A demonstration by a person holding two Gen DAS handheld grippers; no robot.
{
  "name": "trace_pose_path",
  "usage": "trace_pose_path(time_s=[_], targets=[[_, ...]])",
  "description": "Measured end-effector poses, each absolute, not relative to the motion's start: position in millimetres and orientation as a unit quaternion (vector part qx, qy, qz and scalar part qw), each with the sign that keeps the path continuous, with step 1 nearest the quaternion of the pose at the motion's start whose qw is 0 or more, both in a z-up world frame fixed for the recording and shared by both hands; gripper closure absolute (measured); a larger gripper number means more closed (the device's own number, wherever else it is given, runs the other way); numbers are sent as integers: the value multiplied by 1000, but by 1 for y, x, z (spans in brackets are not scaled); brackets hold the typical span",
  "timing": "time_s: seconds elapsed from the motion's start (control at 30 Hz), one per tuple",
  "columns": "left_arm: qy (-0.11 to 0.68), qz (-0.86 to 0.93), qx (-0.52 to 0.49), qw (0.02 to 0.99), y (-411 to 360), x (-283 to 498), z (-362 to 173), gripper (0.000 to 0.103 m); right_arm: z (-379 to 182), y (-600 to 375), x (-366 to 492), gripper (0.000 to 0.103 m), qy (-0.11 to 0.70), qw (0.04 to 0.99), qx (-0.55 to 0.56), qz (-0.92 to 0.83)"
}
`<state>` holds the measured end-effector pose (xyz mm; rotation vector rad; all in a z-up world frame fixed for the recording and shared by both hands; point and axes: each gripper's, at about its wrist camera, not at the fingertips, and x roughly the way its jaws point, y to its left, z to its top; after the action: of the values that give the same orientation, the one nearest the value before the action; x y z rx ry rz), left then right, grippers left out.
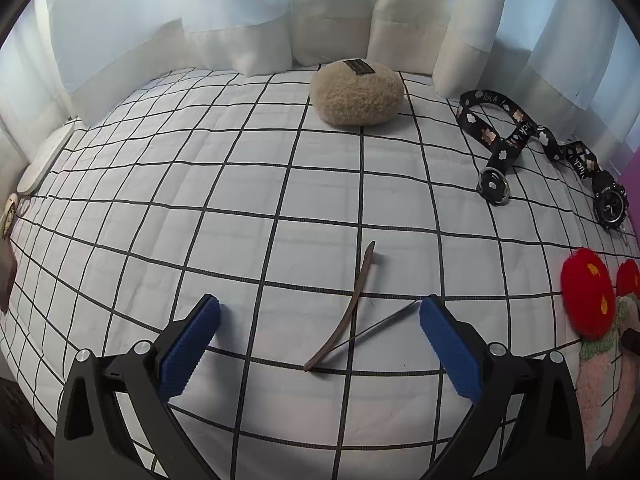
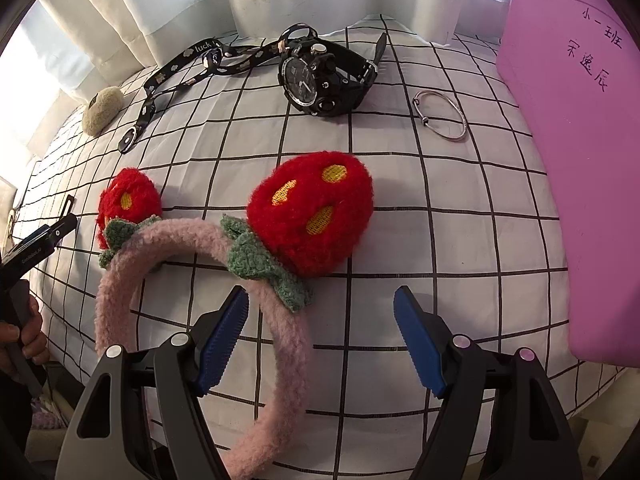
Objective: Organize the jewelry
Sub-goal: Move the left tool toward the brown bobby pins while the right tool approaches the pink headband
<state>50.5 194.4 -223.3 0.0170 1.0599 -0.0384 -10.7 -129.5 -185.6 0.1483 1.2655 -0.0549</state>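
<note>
My left gripper (image 1: 320, 316) is open over the checked cloth, its blue pads either side of a thin brown curved hair stick (image 1: 348, 312). My right gripper (image 2: 320, 312) is open; a pink fuzzy headband (image 2: 280, 332) with two red knitted strawberries (image 2: 316, 208) runs between its fingers, close to the left pad (image 2: 224, 340). A black wristwatch (image 2: 320, 76), a silver bangle (image 2: 444, 116) and a black patterned lanyard (image 2: 180, 68) lie farther back. The watch (image 1: 610, 204), lanyard (image 1: 508, 136) and strawberries (image 1: 586, 300) also show at the right in the left wrist view.
A beige fuzzy pouch (image 1: 356, 94) sits at the back by white curtains (image 1: 332, 12). A pink board (image 2: 580, 160) with handwriting stands at the right. The left gripper's body (image 2: 36, 244) and a hand show at the left edge of the right wrist view.
</note>
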Motion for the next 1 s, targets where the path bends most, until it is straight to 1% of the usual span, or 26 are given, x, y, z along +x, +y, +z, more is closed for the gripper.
trace_pose_path(time_s=[0.13,0.17,0.2,0.27,0.33,0.37,0.53,0.73,0.9,0.97,1.0], targets=[[504,-19,9,864,194,50,-223,6,-190,-120,-4,31,588,807,47,-23],[504,-19,8,864,194,50,-223,6,-191,-117,-3,28,588,808,37,-21],[504,-19,8,864,194,50,-223,6,-193,-113,-2,20,589,807,28,-15],[503,-19,9,864,194,51,-223,6,-198,-101,0,14,592,806,-12,-6],[503,-20,9,864,194,51,-223,6,-199,-100,-2,12,581,814,-11,-4],[503,-19,9,864,194,51,-223,6,-200,-103,-1,9,581,814,-1,-6],[500,-19,9,866,194,49,-224,5,-202,-101,-1,9,570,822,-13,3],[499,-19,9,866,194,48,-223,5,-203,-103,-12,9,532,846,-19,10],[497,-18,10,868,194,48,-224,6,-201,-103,-5,9,550,835,-21,12],[496,-21,10,868,193,46,-223,8,-201,-101,-3,9,553,832,-23,16],[495,-24,11,869,193,45,-223,10,-201,-101,-3,10,552,833,-22,20]])
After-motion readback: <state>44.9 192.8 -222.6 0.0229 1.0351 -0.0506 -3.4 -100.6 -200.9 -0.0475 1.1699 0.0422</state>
